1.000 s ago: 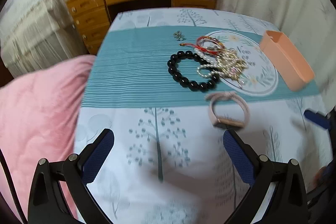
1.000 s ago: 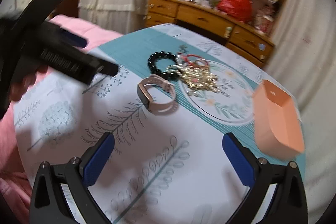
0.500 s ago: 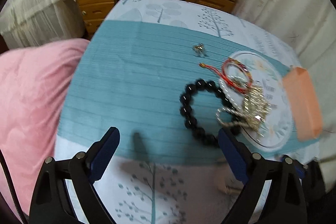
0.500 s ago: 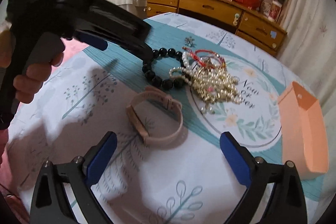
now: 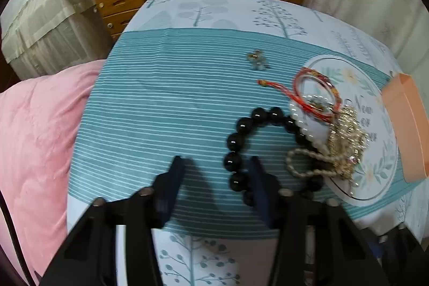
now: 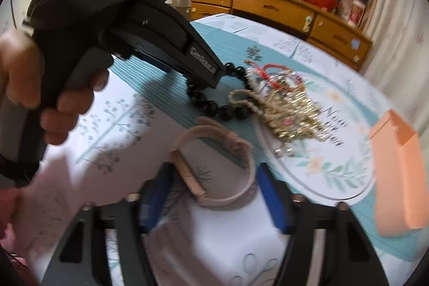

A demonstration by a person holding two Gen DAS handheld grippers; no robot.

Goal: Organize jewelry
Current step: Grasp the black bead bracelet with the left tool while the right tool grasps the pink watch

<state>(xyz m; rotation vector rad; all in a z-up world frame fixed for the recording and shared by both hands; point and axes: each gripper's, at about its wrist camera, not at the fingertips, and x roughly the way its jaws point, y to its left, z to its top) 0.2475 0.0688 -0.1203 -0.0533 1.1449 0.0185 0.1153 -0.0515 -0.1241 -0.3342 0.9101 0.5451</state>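
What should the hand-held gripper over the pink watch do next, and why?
Probably finish closing and lift. The right hand-held gripper has just been closing, and the pink watch sits between its blue fingers on the table; I cannot tell whether they press on it yet. The orange box stands nearby, open.

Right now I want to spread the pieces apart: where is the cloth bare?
Bare: the teal stripes left of the black bead bracelet, toward the pink quilt. Crowded: the tangled chains by the orange box.
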